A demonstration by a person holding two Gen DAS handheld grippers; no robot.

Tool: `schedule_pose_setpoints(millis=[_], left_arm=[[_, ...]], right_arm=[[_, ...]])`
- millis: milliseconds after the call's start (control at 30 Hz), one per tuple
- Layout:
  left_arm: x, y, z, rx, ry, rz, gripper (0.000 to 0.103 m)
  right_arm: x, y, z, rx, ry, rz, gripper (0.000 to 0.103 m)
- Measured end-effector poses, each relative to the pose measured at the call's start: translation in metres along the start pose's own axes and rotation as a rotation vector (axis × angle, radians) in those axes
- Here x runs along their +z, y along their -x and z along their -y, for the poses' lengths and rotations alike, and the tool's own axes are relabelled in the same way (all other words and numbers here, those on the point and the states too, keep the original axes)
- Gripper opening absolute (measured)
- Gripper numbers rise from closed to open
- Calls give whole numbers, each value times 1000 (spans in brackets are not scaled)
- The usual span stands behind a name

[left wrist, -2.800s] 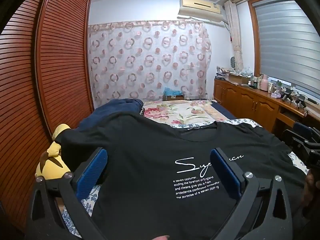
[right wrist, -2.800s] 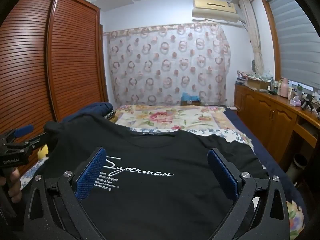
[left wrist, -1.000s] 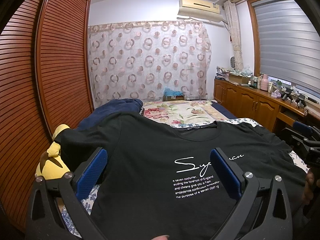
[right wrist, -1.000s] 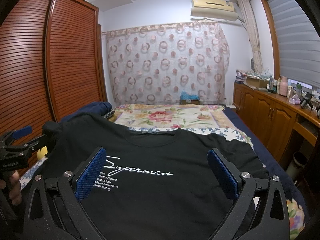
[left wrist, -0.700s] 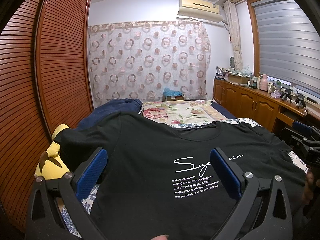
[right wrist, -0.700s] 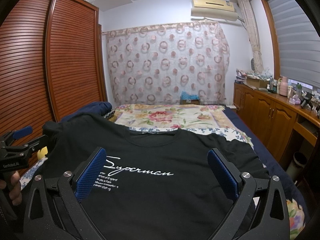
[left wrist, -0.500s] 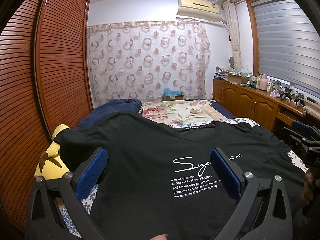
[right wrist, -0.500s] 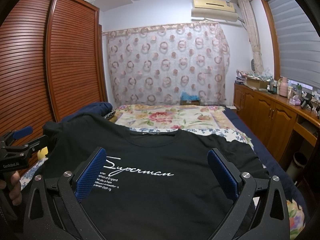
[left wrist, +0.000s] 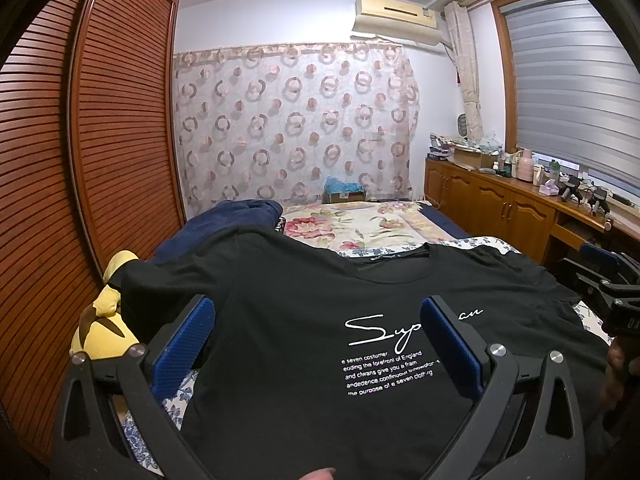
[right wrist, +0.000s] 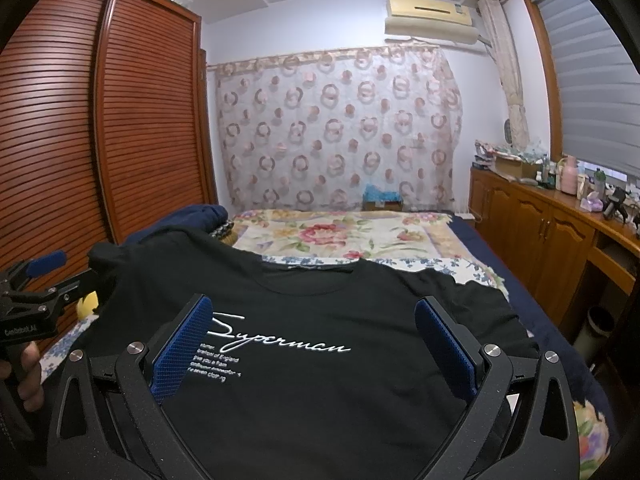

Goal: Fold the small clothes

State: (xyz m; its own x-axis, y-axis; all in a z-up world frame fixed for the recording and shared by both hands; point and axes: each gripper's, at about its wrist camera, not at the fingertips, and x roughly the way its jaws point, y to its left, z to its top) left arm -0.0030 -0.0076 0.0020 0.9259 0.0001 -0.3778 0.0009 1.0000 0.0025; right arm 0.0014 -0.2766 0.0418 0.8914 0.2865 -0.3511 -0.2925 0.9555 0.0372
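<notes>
**Black tee spread flat, nothing gripped**

On the left, a yellow plush point(left wrist: 102, 322) sits just beside the tee's sleeve. The tee point(left wrist: 304, 320) lies face up on the bed point(right wrist: 344, 236), collar away. The left gripper point(left wrist: 318, 338) and right gripper point(right wrist: 310, 338) both gape wide, empty, above it. The cloth looks light, limp and prone to sag; I would pinch at the shoulders or hem corners.

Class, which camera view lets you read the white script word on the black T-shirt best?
The right wrist view: the script word on the black T-shirt reads almost whole, "Superman". In the left wrist view a blue pad covers its middle letters.
</notes>
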Motion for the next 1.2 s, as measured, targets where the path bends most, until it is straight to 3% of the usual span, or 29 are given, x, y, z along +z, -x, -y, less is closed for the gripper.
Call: schedule_pose_setpoints(millis=[467,833,1067,1200], left_arm=[[0,-21,-32,27,3,-58,103],[-5,-54,-71,93,-4,-138,103],[-10,-67,-104,86,46,-185,102],[-14,-72,-133,87,107,-214,96]], right_arm=[[0,-27,-16,66,51,-35,103],[8,-66,-26,113,80,-89,103],[18,-99,-31,151,85,-140,103],[23,-120,-39,185,109,-181,103]])
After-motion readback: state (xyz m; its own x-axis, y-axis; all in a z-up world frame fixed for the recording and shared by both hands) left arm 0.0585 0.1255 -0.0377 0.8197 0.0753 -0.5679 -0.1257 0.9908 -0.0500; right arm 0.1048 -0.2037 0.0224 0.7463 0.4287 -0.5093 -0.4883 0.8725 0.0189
